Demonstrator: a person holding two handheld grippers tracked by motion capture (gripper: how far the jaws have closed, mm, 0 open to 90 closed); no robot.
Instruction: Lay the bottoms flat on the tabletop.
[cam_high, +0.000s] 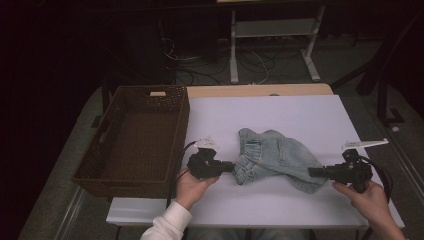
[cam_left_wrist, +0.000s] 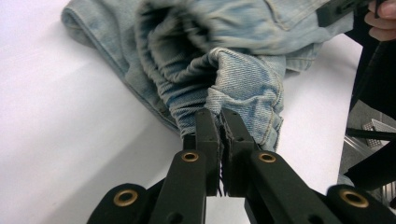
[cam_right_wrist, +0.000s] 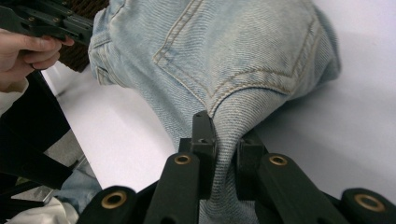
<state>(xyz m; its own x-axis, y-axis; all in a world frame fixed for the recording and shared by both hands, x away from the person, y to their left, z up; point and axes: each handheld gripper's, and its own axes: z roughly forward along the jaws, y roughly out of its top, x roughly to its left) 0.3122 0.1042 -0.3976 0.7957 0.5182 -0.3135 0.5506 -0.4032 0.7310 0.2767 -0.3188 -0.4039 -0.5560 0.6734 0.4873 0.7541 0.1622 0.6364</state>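
The light-blue denim garment (cam_high: 276, 159) lies crumpled on the white surface (cam_high: 280, 115), just right of the dark brown woven basket (cam_high: 131, 145). The left hand-held gripper (cam_high: 231, 166) pinches its gathered waistband edge. The right hand-held gripper (cam_high: 311, 172) pinches the opposite end of the fabric.

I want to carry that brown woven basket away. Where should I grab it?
Probably by the cut-out handle in a short end wall of the brown woven basket, coming from outside that end: its walls look tall and wide, while the slot offers a thin edge.
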